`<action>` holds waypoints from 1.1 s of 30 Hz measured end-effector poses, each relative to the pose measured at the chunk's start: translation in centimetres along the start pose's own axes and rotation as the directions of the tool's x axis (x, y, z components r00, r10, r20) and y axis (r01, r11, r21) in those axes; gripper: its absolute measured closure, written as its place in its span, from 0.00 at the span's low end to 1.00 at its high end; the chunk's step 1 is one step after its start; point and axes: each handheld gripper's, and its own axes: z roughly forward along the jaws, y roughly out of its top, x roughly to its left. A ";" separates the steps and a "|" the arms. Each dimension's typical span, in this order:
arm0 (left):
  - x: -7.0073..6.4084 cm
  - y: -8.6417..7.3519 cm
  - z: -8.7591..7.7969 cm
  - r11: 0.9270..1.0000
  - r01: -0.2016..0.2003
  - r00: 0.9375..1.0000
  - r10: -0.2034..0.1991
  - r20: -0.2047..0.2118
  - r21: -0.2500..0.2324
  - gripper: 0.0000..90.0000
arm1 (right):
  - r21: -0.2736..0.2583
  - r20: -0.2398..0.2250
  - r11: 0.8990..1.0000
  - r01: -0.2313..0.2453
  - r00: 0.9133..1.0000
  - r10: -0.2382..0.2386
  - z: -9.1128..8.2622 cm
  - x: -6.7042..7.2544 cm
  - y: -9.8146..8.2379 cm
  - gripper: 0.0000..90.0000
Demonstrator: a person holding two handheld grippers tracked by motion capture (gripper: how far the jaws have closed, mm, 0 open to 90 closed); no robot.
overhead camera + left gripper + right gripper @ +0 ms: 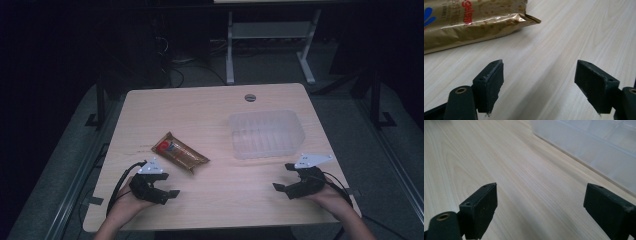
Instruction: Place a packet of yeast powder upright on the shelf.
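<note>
both grippers parked low at the near table edge, jaws spread, nothing between them. left gripper sits just beside the gold snack packet, likely the pick. right gripper waits near the clear plastic bin, likely the drop spot.

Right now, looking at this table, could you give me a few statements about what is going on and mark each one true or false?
1. The snack packet lies flat on the table, nearer the left gripper than the right gripper. True.
2. The left gripper is clamped on the snack packet. False: its jaws stand open over bare wood, with the packet lying ahead of them.
3. The clear plastic box has nothing in it. True.
4. The right gripper holds the plastic box. False: its jaws are open and apart from the box, which sits beyond them.
5. The snack packet sits inside the plastic box. False: it lies on the table to the box's left.
</note>
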 end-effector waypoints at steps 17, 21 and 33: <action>3.4 2.2 -1.7 0.994 0.095 0.993 -0.099 -0.058 -0.062 0.93 | -0.010 -0.003 1.000 0.019 1.000 -0.019 -0.2 0.2 0.1 0.13; 4.6 3.1 -1.7 0.992 0.107 0.990 -0.113 -0.087 -0.067 1.00 | -0.004 -0.002 1.000 0.015 1.000 -0.015 0.0 0.3 0.3 0.14; 8.3 5.8 -0.4 0.982 0.144 0.969 -0.165 -0.186 -0.122 1.00 | 0.016 -0.016 1.000 0.019 1.000 -0.018 0.5 0.5 0.3 0.14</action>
